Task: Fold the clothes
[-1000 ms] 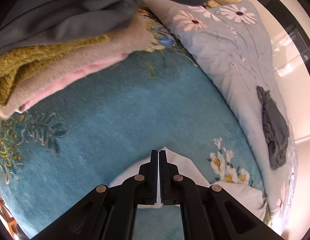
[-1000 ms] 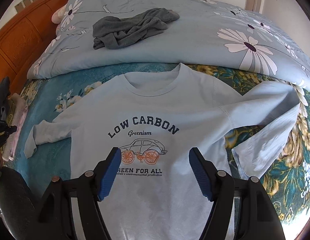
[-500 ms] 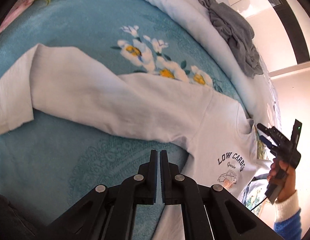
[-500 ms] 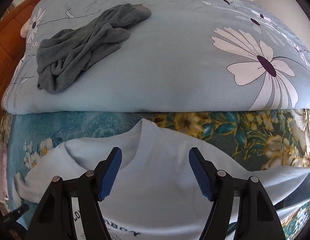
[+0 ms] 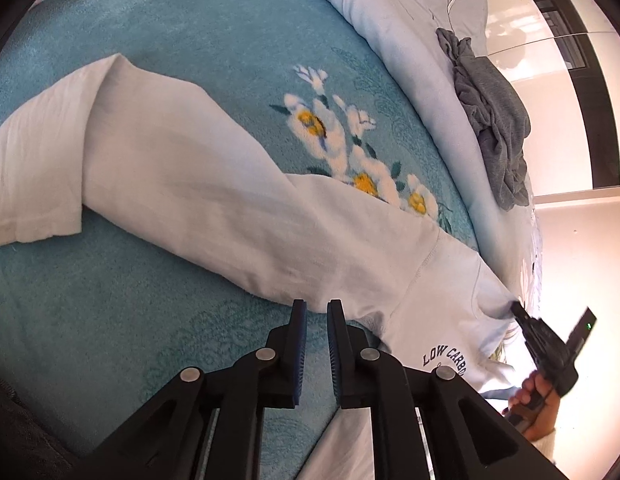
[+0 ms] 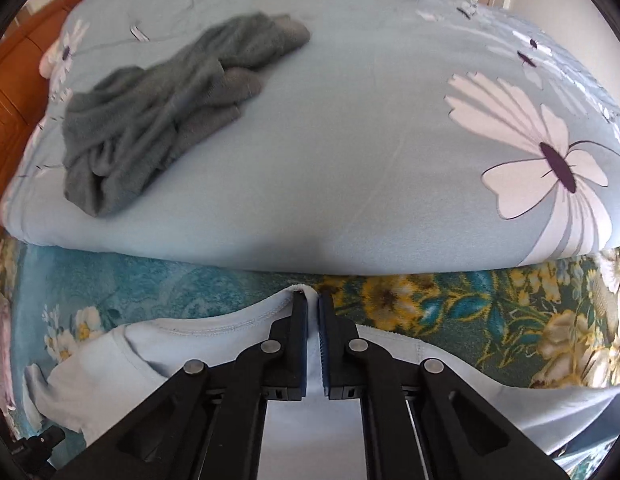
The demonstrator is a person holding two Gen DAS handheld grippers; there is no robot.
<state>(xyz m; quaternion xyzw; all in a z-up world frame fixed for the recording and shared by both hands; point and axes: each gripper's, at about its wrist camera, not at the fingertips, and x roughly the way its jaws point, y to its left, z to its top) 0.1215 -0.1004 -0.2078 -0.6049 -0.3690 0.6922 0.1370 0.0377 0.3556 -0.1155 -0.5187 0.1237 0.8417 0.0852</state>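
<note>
On the teal floral blanket, the pale blue sweatshirt is seen spread flat in the left wrist view; the left gripper is held slightly parted over its underarm edge. In the right wrist view, the right gripper is clamped on the sweatshirt's collar, below the quilt bearing 1 grey garment.

From my remote feeds: shirt lettering cut to "LOW CARBO", its hem hidden under my left gripper, grey garment motion-blurred at far left, headboard cropped.
</note>
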